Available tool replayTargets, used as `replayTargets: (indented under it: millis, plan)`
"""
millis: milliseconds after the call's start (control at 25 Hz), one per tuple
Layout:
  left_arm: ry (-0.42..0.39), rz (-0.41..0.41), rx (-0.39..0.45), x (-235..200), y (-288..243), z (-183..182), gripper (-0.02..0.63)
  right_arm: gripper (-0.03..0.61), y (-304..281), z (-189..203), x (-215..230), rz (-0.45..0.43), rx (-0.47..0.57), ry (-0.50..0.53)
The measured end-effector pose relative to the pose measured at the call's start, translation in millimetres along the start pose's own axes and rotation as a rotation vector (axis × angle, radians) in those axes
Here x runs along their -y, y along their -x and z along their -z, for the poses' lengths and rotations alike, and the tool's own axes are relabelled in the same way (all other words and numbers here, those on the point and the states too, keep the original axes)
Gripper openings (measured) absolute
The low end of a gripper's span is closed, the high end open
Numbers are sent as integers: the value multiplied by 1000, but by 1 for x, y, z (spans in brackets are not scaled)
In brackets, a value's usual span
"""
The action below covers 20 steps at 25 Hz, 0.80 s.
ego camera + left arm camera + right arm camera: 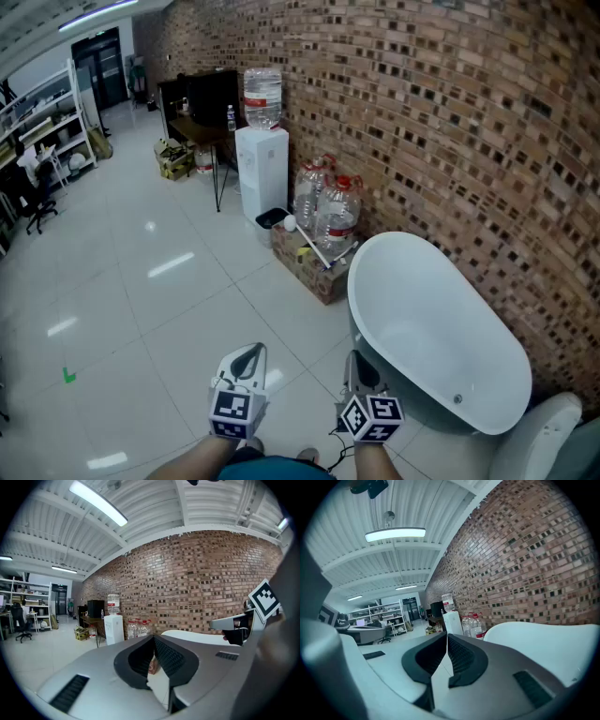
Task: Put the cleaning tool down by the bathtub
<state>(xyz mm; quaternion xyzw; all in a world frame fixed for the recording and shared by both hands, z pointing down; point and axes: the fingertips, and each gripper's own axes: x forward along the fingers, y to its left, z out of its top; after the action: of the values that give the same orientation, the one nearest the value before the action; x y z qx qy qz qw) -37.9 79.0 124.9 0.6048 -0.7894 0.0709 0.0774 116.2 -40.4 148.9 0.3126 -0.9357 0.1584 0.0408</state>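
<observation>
Left gripper (249, 354), right gripper (360, 367): both jaw pairs closed tip to tip, nothing held. Cleaning tool (316, 247): long-handled, lying across cardboard box (305, 272) just beside bathtub (436, 323), well apart from both grippers. Risk: slim handle may roll out of a pinch; a reach could knock the adjacent water bottles (336, 211).

White oval bathtub (427, 309) along brick wall; white-headed cleaning tool (312, 248) slanted across box beside it.
</observation>
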Motion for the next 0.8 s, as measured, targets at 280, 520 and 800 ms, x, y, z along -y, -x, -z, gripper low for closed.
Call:
replayTargets:
  millis: [280,520,800]
  plan:
    - [20,-71,21,-82,25,14,46,57,-34,12,-64,-31,-7,36]
    - [44,-129,20,-189,61,32,57,63,-73,43,-155,-43,-43,67]
    - [68,-134,-14,-253,78,69,55,77,-102,90,-211,-49,-126,104]
